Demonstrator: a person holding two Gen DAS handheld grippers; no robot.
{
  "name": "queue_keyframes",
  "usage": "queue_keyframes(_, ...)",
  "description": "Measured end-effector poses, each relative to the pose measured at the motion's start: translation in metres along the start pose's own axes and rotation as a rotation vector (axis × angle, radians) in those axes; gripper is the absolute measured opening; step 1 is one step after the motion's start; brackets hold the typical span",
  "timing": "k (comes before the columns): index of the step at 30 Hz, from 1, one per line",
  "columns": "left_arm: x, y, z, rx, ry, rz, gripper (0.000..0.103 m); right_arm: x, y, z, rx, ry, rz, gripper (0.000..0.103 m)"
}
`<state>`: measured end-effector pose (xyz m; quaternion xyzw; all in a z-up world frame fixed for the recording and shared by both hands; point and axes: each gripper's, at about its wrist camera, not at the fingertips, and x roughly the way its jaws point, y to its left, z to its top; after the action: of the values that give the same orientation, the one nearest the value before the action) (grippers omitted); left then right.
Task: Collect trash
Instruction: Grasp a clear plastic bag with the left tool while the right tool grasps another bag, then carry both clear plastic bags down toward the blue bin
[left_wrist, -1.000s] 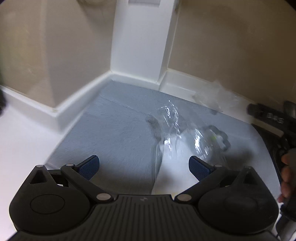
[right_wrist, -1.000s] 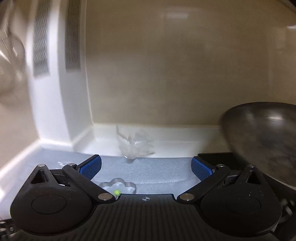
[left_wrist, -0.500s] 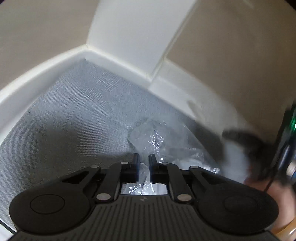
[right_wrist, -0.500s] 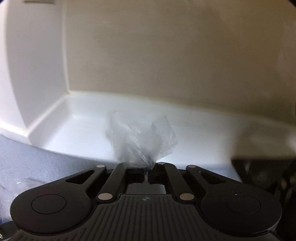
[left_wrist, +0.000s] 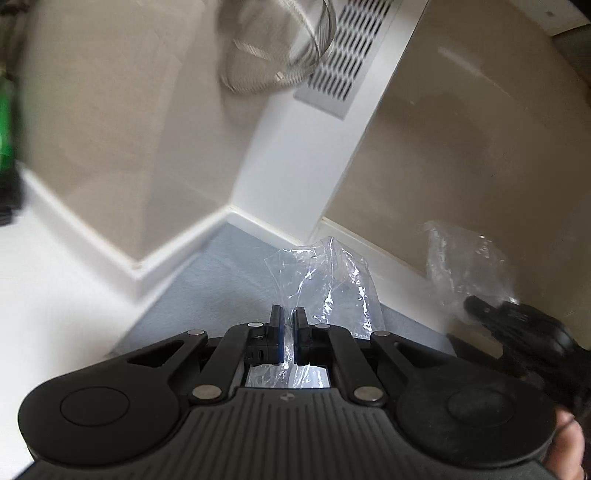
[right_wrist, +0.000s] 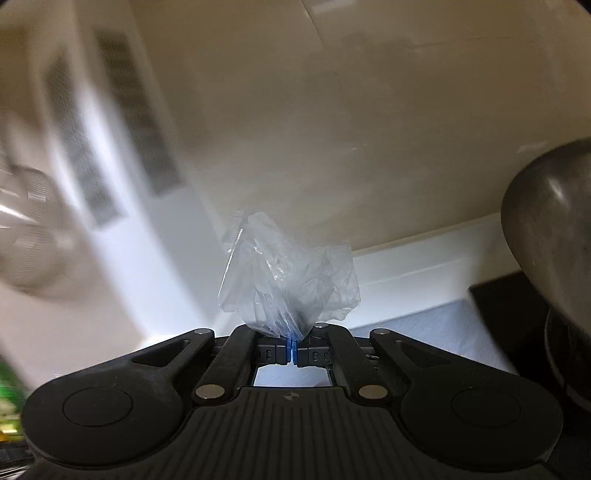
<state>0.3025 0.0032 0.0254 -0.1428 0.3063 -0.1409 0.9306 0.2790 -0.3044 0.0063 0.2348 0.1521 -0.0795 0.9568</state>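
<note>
We hold two crumpled pieces of clear plastic above a grey mat (left_wrist: 207, 295) in the counter's back corner: our left gripper (left_wrist: 287, 334) has its fingers clamped on one plastic wrapper (left_wrist: 325, 280), lifted near the mat's far edge. Our right gripper (right_wrist: 292, 349) pinches a second plastic scrap (right_wrist: 288, 284) in front of the beige wall (right_wrist: 369, 129), beside a dark pan (right_wrist: 554, 229) at the right.

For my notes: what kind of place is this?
Probably a kitchen counter corner: a dark wok, a wire strainer hanging on the wall and a grey mat.
</note>
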Motion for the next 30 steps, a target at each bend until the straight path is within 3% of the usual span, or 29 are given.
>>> queue_keyframes(7, -0.115, 0.006, -0.039, 0.006, -0.068, 0.02, 0.004, -0.116, 0.01, -0.033, -0.051, 0.061, 0.228, 0.001)
queue_keyframes(12, -0.189, 0.013, -0.075, -0.004, -0.09, 0.025, 0.004, -0.192, 0.004, -0.058, -0.133, 0.104, 0.317, 0.001)
queue_keyframes(20, -0.269, 0.024, -0.155, 0.001, -0.061, 0.093, 0.004, -0.304, -0.011, -0.116, -0.395, 0.014, 0.279, 0.001)
queue_keyframes(30, -0.312, 0.04, -0.256, -0.076, 0.045, 0.159, 0.004, -0.343, -0.049, -0.186, -0.429, 0.233, 0.293, 0.001)
